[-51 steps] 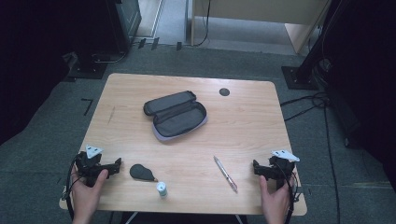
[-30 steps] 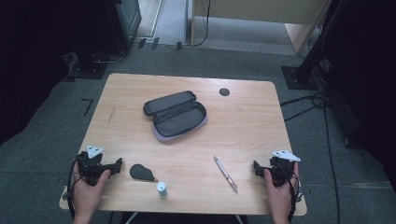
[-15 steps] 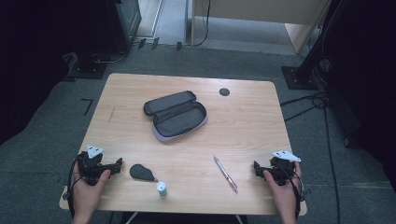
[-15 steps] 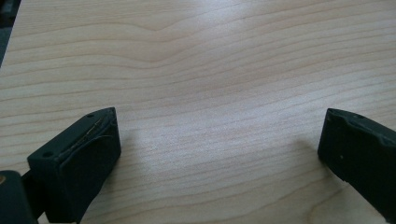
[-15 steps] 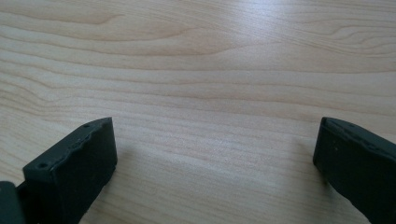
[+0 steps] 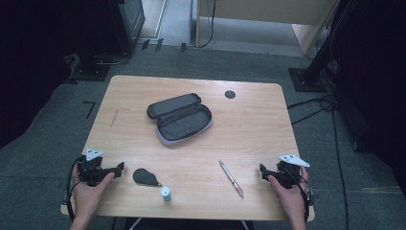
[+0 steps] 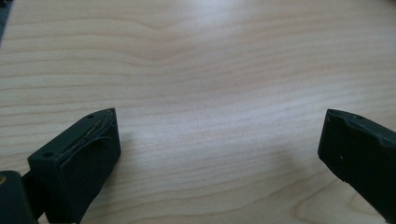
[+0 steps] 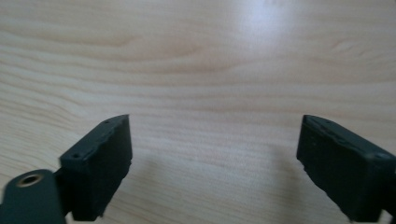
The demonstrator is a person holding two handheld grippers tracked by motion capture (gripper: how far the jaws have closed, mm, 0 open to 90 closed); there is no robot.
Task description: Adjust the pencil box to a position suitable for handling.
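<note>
High view – left hand-held gripper [image 6: 117, 167]: resting at the near left edge of the tabletop [image 6: 249, 124], pointing toward the dark pear-shaped piece [image 6: 144, 176] just beside it — probably its first target.
High view – right hand-held gripper [image 6: 263, 170]: sitting at the near right edge, aiming toward the pen [image 6: 231, 178], which is lying near but apart from it.
High view – pencil case [image 6: 180, 118]: lying unzipped and spread open mid-table, well apart from both hands — likely waiting to receive the loose things.
High view – small bottle [image 6: 165, 194]: standing close to the near edge, just beside the dark piece; too small to identify.
High view – black disc [image 6: 230, 94]: sitting near the far edge; what it is stays unclear.
Left gripper view – left hand-held gripper [image 7: 219, 135]: jaws standing wide apart, gripping nothing, bare wood between them; the right jaw is running off the frame.
Right gripper view – right hand-held gripper [image 8: 215, 140]: jaws likewise spread wide and empty over bare wood; both jaws cut off below.
</note>
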